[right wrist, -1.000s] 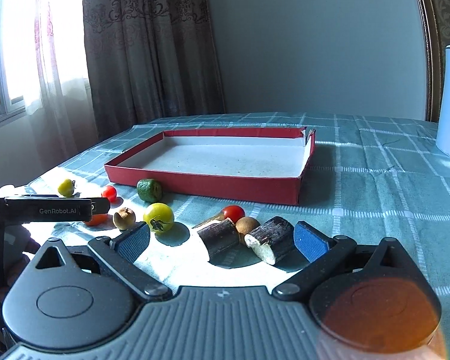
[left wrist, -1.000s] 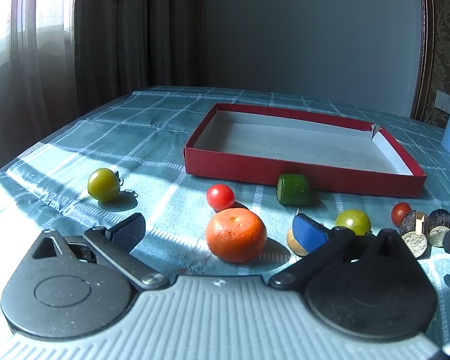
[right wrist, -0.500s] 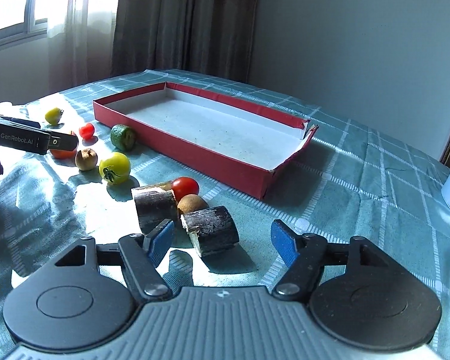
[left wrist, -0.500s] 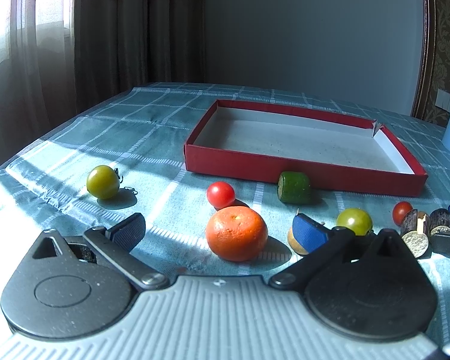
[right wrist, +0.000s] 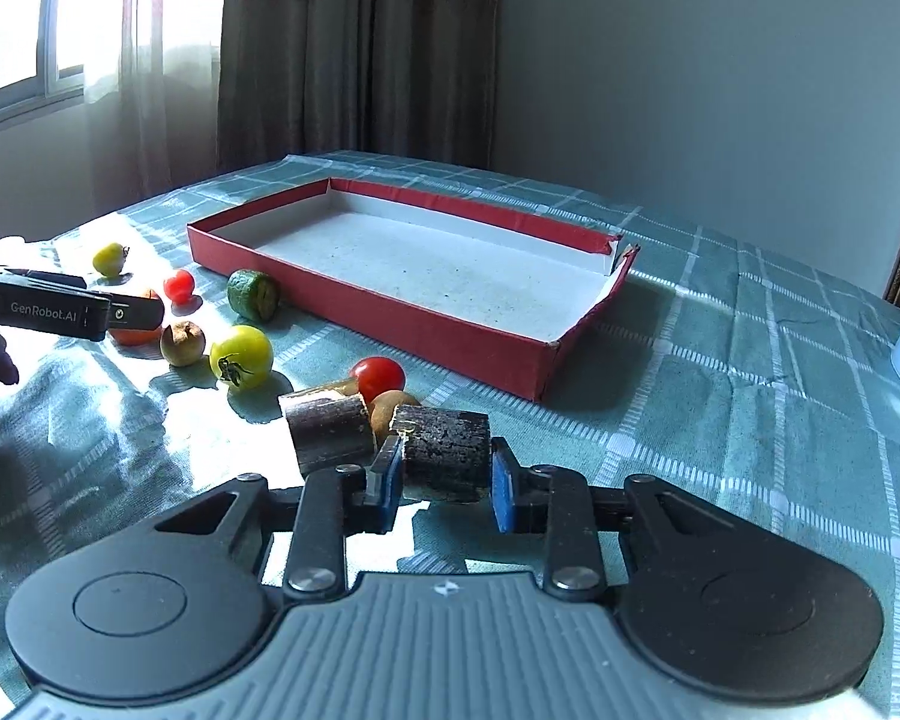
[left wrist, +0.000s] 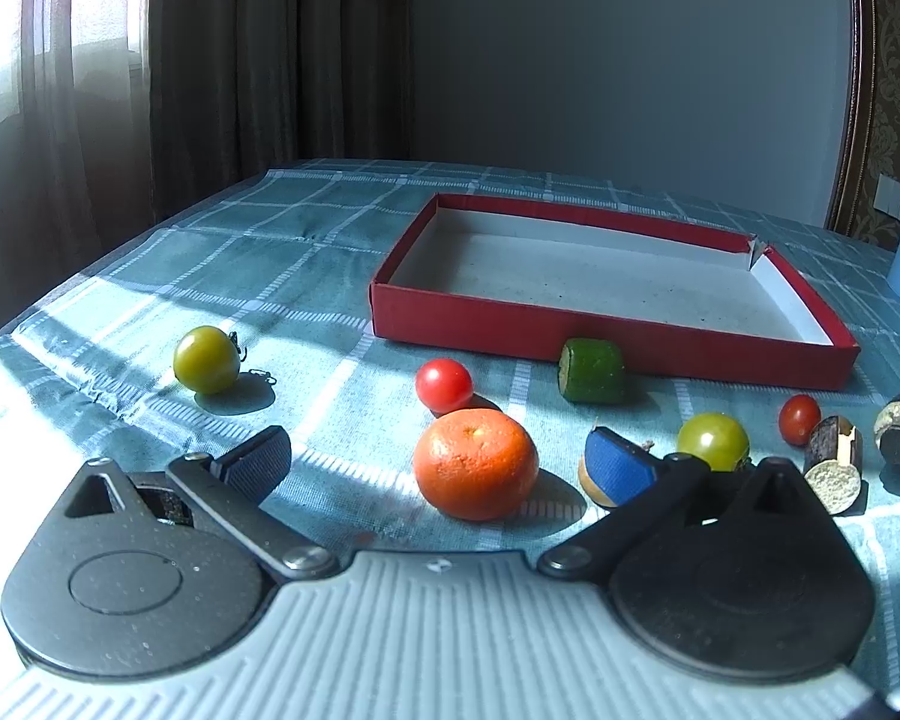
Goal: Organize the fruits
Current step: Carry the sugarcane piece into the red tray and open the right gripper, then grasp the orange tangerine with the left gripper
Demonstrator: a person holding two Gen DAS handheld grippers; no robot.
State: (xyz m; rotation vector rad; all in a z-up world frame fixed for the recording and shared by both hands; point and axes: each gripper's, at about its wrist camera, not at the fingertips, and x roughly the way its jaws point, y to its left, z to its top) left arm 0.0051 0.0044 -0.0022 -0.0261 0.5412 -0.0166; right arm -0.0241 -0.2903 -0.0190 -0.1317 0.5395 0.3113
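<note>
My right gripper (right wrist: 445, 483) has just been closing and its pads now press both ends of a dark cane piece (right wrist: 444, 447) lying on the tablecloth (right wrist: 750, 396), just in front of the empty red box (right wrist: 546, 354). I judge this the grasp step, so next comes a steady lift and carry over the near wall. My left gripper (left wrist: 444, 462) hangs wide, holding nothing, the orange (left wrist: 476, 463) between its fingers.
</note>
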